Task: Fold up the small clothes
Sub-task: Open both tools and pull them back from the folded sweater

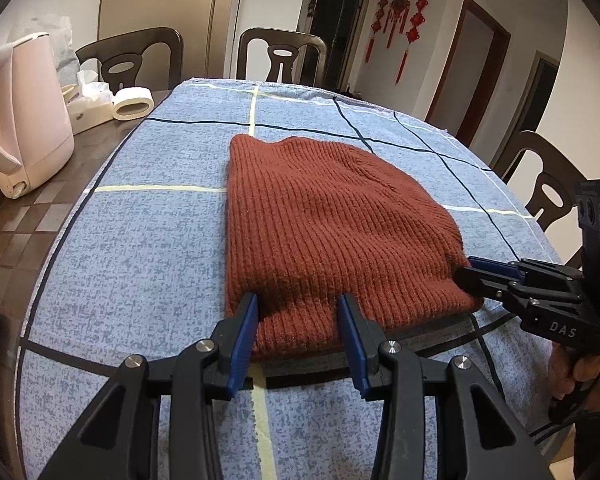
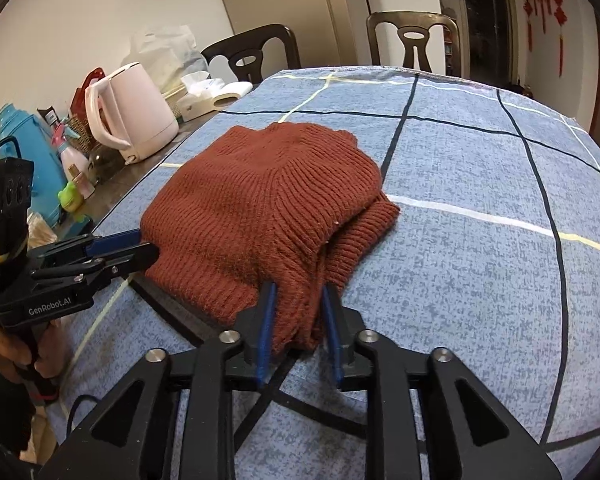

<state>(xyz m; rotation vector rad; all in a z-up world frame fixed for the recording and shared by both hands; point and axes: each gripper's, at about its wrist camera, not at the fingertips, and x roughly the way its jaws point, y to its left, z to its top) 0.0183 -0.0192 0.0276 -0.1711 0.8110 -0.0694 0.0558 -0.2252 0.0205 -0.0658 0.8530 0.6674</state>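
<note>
- On the housing of the left gripper (image 2: 150, 250), seen from the right wrist view, white lettering reads "GenRobot.AI"; on the right gripper (image 1: 466, 270), seen from the left wrist view, the letters "DAS" show.
- One rust-red knitted garment (image 1: 324, 232), folded into a thick bundle, lies in the middle of the worktop (image 1: 28, 208), on a blue cloth (image 1: 140, 264) crossed by dark and pale lines.
- Two grippers work the garment's near edge, one at each near corner.
- In its own view the left gripper (image 1: 298, 320) is about half open, its blue pads (image 1: 246, 332) set either side of the near hem at the bundle's left corner; whether they press the knit I cannot tell.
- In its own view the right gripper (image 2: 298, 312) is narrowed around a bunched fold of the same garment (image 2: 268, 200) at its right corner, both pads (image 2: 266, 332) against the wool.
- Three dark chairs show in the left wrist view: two (image 1: 140, 56) (image 1: 280, 56) at the far end, one (image 1: 544, 184) at the right.
- One pink kettle (image 2: 134, 114) stands on the bare worktop left of the cloth, with one roll of white tape (image 1: 134, 104) and one tissue box (image 2: 198, 98) beyond it.
- One blue flask (image 2: 28, 148) and several small bottles (image 2: 74, 160) stand near the kettle.
- Red knotted ornaments (image 1: 400, 16) hang on the far wall.
</note>
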